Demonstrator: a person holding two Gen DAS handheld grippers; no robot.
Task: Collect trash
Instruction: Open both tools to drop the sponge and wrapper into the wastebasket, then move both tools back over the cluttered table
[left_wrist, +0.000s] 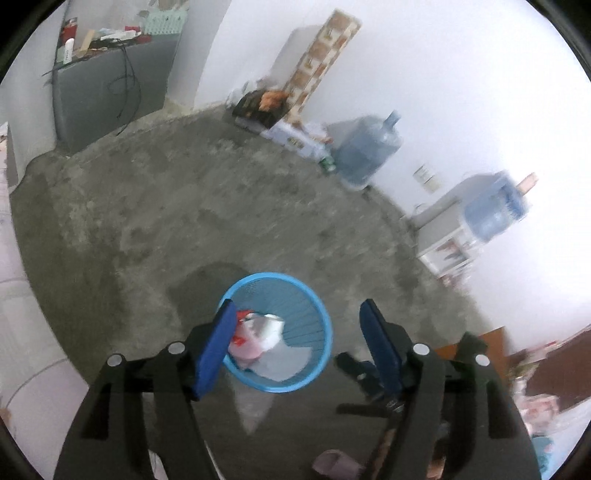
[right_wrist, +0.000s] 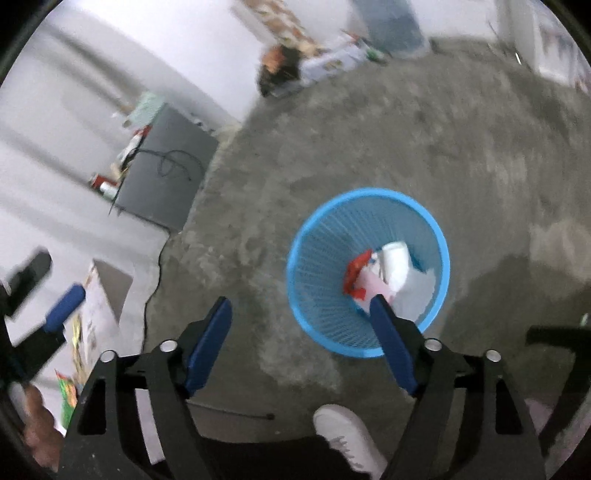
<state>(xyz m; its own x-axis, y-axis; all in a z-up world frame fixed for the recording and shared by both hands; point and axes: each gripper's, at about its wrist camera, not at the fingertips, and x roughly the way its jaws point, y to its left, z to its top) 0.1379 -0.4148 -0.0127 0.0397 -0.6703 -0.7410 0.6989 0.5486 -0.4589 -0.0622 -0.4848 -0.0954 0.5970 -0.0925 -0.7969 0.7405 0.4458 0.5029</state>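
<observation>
Several bits of trash, a red-and-white plastic wrapper (right_wrist: 356, 275) and crumpled white paper (right_wrist: 397, 260), lie inside the round blue plastic mesh basket (right_wrist: 321, 258), which stands upright on the bare grey concrete floor (right_wrist: 369, 147), open top up so dropped things land in it. Both grippers point down over it. Left gripper (left_wrist: 299, 343) released, jaws spread, nothing between the blue pads, basket seen through the gap. Right gripper (right_wrist: 301, 343) also released and empty, its right pad over the basket rim. Judged: a drop-off is done. A white shoe (right_wrist: 347, 435) sits just beside the basket.
</observation>
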